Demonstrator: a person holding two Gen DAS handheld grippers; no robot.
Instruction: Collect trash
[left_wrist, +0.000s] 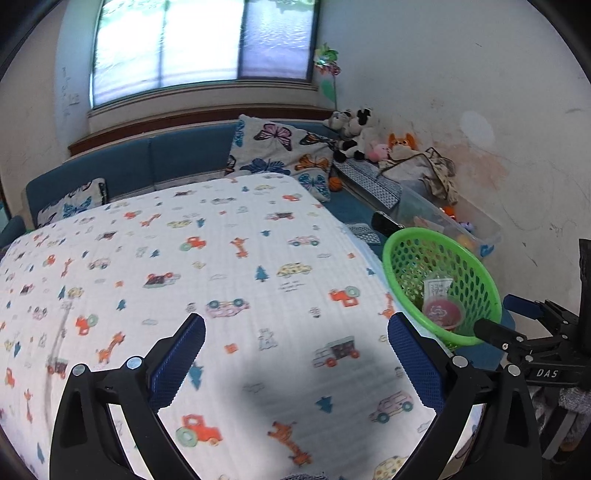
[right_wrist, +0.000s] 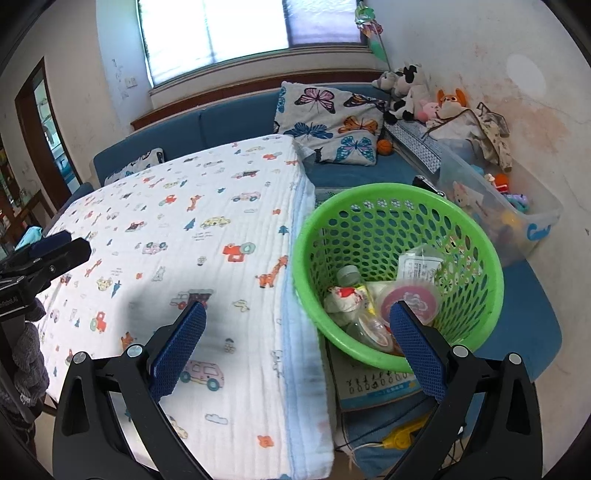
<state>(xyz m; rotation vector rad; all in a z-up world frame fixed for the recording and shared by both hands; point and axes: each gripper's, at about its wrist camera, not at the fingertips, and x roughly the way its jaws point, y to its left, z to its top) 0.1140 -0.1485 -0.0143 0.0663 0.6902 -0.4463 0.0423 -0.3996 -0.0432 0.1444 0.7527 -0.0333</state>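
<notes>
A green mesh basket (right_wrist: 369, 229) stands on a blue seat just right of the table's edge. It holds trash: a pink-lidded cup (right_wrist: 410, 299), a clear bottle (right_wrist: 347, 275), a crumpled wrapper (right_wrist: 343, 299) and a paper packet (right_wrist: 421, 266). My right gripper (right_wrist: 299, 347) is open and empty, straddling the table edge and the basket's near rim. My left gripper (left_wrist: 295, 354) hangs open and empty over the patterned tablecloth (left_wrist: 221, 258). The left wrist view has the basket (left_wrist: 465, 273) at right, with the right gripper (left_wrist: 498, 315) beside it. No trash shows on the cloth.
A blue bench (right_wrist: 229, 122) runs behind the table, with a butterfly pillow (right_wrist: 328, 122) and plush toys (right_wrist: 406, 92) on it. A clear bin of toys (right_wrist: 509, 218) stands behind the basket. A printed sheet (right_wrist: 376, 387) and a yellow item (right_wrist: 402, 437) lie under the basket. The left gripper (right_wrist: 62, 243) shows at far left.
</notes>
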